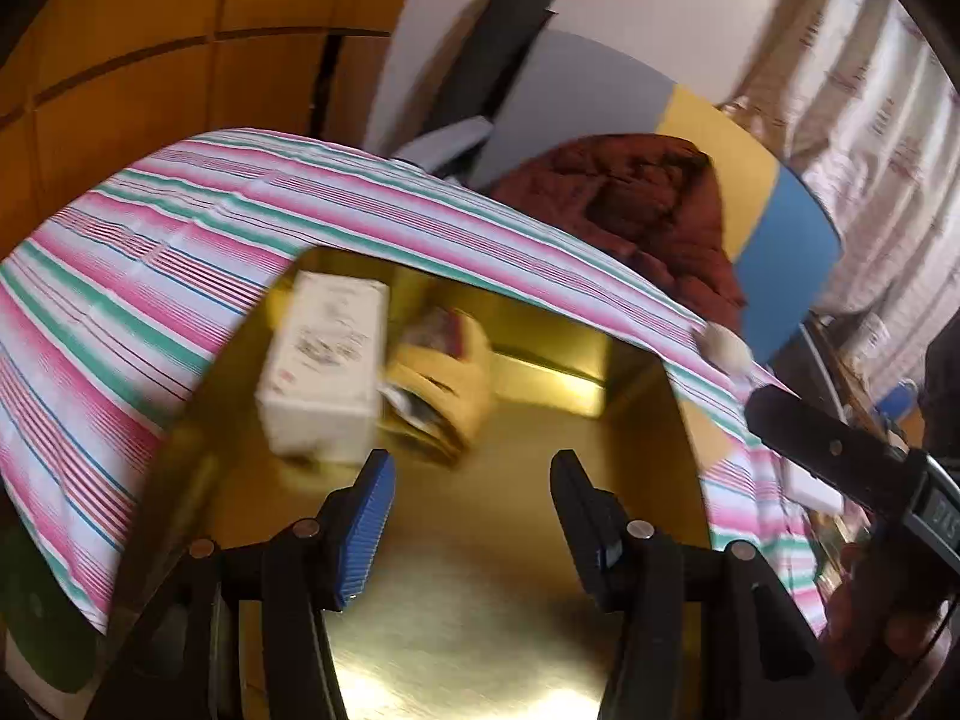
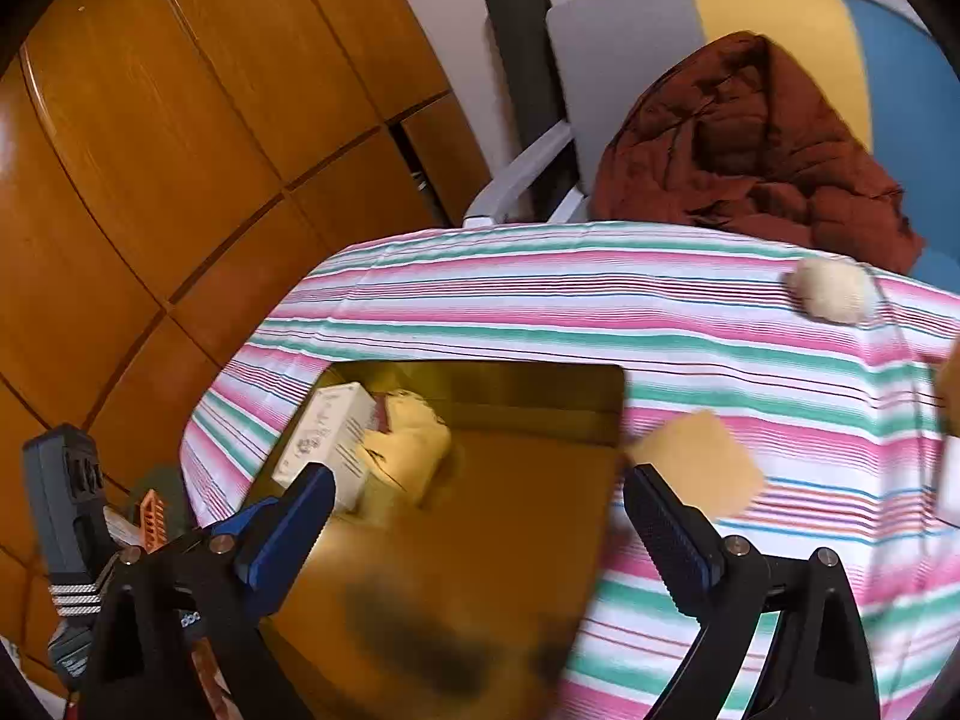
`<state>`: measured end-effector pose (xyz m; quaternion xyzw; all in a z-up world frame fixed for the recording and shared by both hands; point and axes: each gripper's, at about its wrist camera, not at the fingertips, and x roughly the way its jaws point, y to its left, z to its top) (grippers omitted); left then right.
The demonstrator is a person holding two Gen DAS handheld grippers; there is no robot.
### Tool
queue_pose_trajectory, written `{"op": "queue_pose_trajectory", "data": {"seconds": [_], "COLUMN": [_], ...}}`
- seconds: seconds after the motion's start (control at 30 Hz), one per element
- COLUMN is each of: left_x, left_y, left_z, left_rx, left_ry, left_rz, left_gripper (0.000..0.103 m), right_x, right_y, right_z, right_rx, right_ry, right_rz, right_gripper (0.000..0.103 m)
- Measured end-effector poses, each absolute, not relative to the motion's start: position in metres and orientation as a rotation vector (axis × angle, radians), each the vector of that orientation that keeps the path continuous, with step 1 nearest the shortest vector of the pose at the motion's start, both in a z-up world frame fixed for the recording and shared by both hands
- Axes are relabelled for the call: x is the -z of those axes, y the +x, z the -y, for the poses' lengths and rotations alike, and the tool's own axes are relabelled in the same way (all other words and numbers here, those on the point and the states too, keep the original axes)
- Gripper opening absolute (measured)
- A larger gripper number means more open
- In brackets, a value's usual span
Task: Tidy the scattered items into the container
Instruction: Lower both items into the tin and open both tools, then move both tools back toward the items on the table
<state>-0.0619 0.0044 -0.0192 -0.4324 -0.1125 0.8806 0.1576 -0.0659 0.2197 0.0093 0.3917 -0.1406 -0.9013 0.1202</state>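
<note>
Right gripper [image 2: 480, 498] wide apart, empty, above gold container [image 2: 510, 540]; white box [image 2: 327, 438] beyond its left finger.

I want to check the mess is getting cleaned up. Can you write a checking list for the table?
Surface: striped cloth.
Job's things: gold tray holds white box and yellow packet; fluffy ball and tan square lie on cloth.
Clutter: nothing seen.
Grippers: left gripper open, empty; right gripper open, empty.
Cables: nothing seen.
Surroundings: red coat on chair; wooden wardrobe.
</note>
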Motion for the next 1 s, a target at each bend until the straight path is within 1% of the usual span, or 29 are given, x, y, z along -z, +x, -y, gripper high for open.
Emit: {"op": "queue_pose_trajectory", "data": {"seconds": [0.2, 0.47, 0.63, 0.73, 0.9, 1.0], "left_x": [0.016, 0.002, -0.005, -0.006, -0.003, 0.000], "left_y": [-0.035, -0.004, 0.013, 0.019, 0.022, 0.024], "left_z": [-0.027, -0.061, -0.097, -0.113, -0.138, -0.152], "left_rx": [-2.461, -2.400, -2.348, -2.317, -2.274, -2.250], "left_ry": [-1.170, -1.025, -0.983, -0.983, -1.017, -1.026], "left_rz": [0.317, 0.257, 0.134, 0.096, 0.051, 0.026], "left_gripper": [0.055, 0.055, 0.055, 0.055, 0.055, 0.055], "right_x": [-0.006, 0.014, 0.014, 0.008, 0.007, 0.010], "right_y": [-0.022, 0.024, 0.039, 0.045, 0.049, 0.056], "right_z": [-0.248, -0.309, -0.362, -0.397, -0.451, -0.478], "right_rx": [2.723, 2.837, 2.950, 3.064, 3.194, 3.265], "right_ry": [1.111, 1.213, 1.251, 1.250, 1.341, 1.404], "right_rz": [0.321, 0.215, 0.205, 0.182, 0.258, 0.363], "right_gripper": [0.098, 0.098, 0.098, 0.098, 0.099, 0.100]}}
